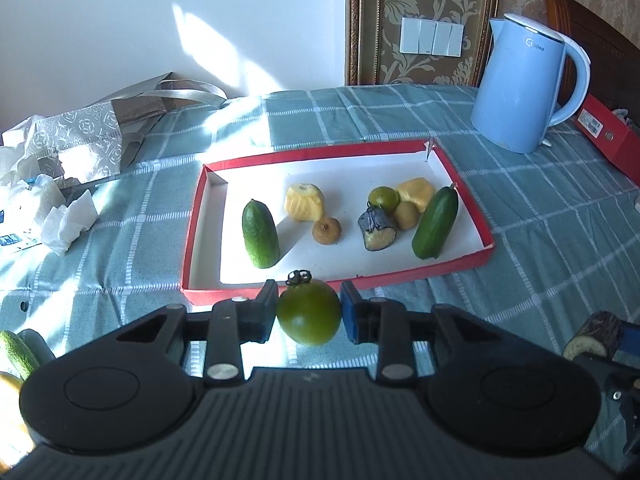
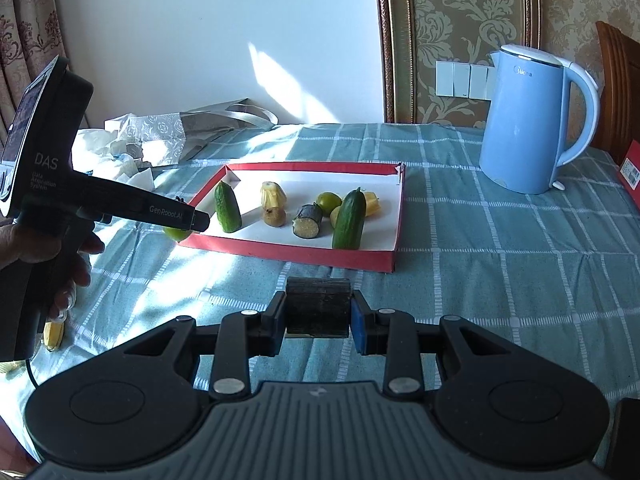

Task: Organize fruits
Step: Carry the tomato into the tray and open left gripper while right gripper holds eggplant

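Observation:
My left gripper (image 1: 309, 308) is shut on a green tomato (image 1: 309, 314), held in the air just before the near rim of the red-edged white tray (image 1: 336, 151). My right gripper (image 2: 318, 316) is shut on a dark eggplant chunk (image 2: 318, 306), held in front of the tray's near side (image 2: 288, 251). Lying in the tray are two cucumbers (image 1: 260, 234) (image 1: 436, 222), two peeled yellow pieces (image 1: 304, 202), a cut eggplant piece (image 1: 376, 229), another green tomato (image 1: 384, 197) and two brown kiwis (image 1: 327, 231). In the right wrist view the left gripper's tomato (image 2: 176, 234) hangs by the tray's left corner.
A blue kettle (image 1: 520, 84) stands behind the tray on the right, beside a red box (image 1: 608, 136). A patterned paper bag (image 1: 88, 136) and crumpled tissues (image 1: 60, 220) lie at the left. A cucumber (image 1: 16, 352) and a banana (image 2: 54, 336) rest on the checked cloth near the left edge.

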Demonstrator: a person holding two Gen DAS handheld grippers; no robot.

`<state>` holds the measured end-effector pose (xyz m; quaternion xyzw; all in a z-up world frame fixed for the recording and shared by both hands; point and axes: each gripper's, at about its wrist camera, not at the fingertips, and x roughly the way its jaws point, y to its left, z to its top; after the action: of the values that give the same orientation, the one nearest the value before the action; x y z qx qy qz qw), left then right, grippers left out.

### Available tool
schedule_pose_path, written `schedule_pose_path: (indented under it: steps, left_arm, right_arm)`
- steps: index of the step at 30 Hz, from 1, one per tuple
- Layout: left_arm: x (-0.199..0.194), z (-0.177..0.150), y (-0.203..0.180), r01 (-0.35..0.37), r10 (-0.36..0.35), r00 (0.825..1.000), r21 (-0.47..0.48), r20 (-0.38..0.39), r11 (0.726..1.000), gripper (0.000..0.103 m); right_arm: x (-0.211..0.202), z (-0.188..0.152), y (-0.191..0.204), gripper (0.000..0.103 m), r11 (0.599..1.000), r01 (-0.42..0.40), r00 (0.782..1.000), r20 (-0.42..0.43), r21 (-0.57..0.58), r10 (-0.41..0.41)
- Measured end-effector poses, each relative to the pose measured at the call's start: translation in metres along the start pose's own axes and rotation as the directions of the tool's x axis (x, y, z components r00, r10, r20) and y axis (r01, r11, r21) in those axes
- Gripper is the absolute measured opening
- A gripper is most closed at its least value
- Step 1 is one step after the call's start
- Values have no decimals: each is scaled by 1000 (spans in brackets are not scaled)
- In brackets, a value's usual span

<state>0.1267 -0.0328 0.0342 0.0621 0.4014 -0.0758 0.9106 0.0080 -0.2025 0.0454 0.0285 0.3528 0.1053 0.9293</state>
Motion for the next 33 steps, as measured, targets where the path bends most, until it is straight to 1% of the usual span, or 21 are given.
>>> schedule_pose_path:
  steps: [10, 17, 28, 33]
  left_arm:
    - [-1, 4, 3, -9, 9, 1000, 8, 13, 1000, 30]
    - [8, 12, 6, -13, 13, 1000, 11, 16, 1000, 30]
    - [46, 44, 7, -29, 28, 999, 44, 32, 999, 30]
    - [68, 58, 6, -33, 31, 999, 64, 38, 997, 30]
  right_arm:
    - [-3, 4, 9, 31, 1000, -12, 1000, 8, -14, 12]
    - [-2, 6, 10, 31, 1000, -4, 1000, 10, -20, 5]
    - [10, 26, 14, 31, 1000, 3, 999, 36, -26, -2]
    - [13, 30, 16, 31, 1000, 6, 999, 34, -28, -5]
